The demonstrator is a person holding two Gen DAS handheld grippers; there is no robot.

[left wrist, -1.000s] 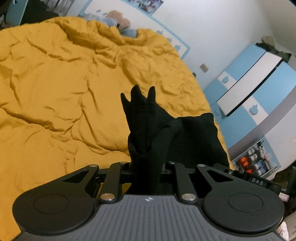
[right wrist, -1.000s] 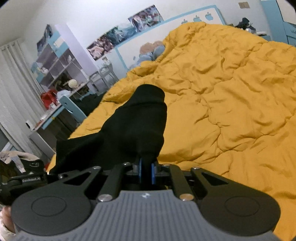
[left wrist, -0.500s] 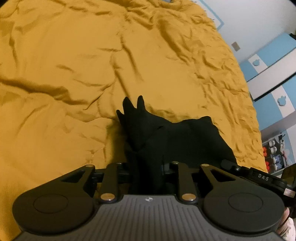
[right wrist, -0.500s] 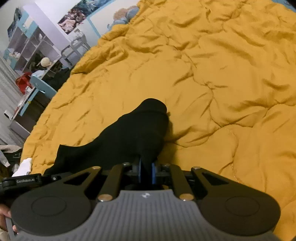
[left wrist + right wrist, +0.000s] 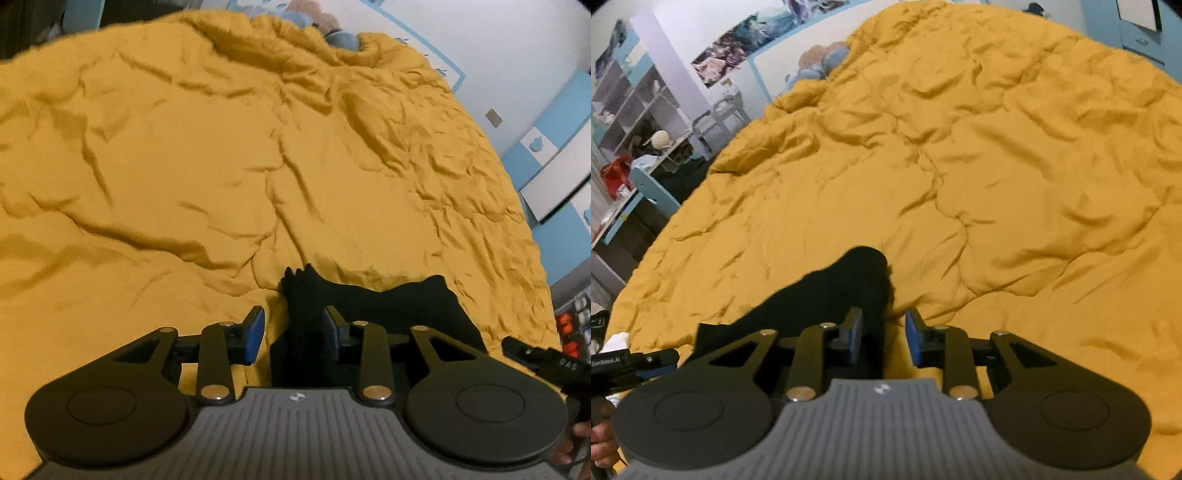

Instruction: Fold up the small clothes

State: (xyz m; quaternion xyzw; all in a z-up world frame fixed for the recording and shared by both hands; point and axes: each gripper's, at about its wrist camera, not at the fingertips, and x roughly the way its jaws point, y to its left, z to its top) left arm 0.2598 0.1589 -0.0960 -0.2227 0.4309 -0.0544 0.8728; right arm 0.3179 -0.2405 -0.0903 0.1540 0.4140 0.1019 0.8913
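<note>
A small black garment [image 5: 406, 306] lies bunched on the yellow duvet [image 5: 221, 166], close in front of both grippers. My left gripper [image 5: 293, 334] is low over it with its jaws opening. One end of the cloth rests against the right finger, and a clear gap separates it from the blue left pad [image 5: 255, 332]. In the right wrist view the same garment [image 5: 827, 291] stretches left. My right gripper [image 5: 882, 334] has its jaws opening too; a fold lies beside the left pad [image 5: 855, 332], free of the right one.
The rumpled duvet [image 5: 1015, 166] fills both views. Plush toys [image 5: 820, 62] sit at the head of the bed. A blue and white wardrobe [image 5: 554, 177] stands on the right, shelves and a desk [image 5: 635, 122] on the left. A hand [image 5: 600, 443] shows at the edge.
Both grippers have sunk toward the duvet and their jaws have parted. The black garment, held up a second ago, now lies on the bed.
</note>
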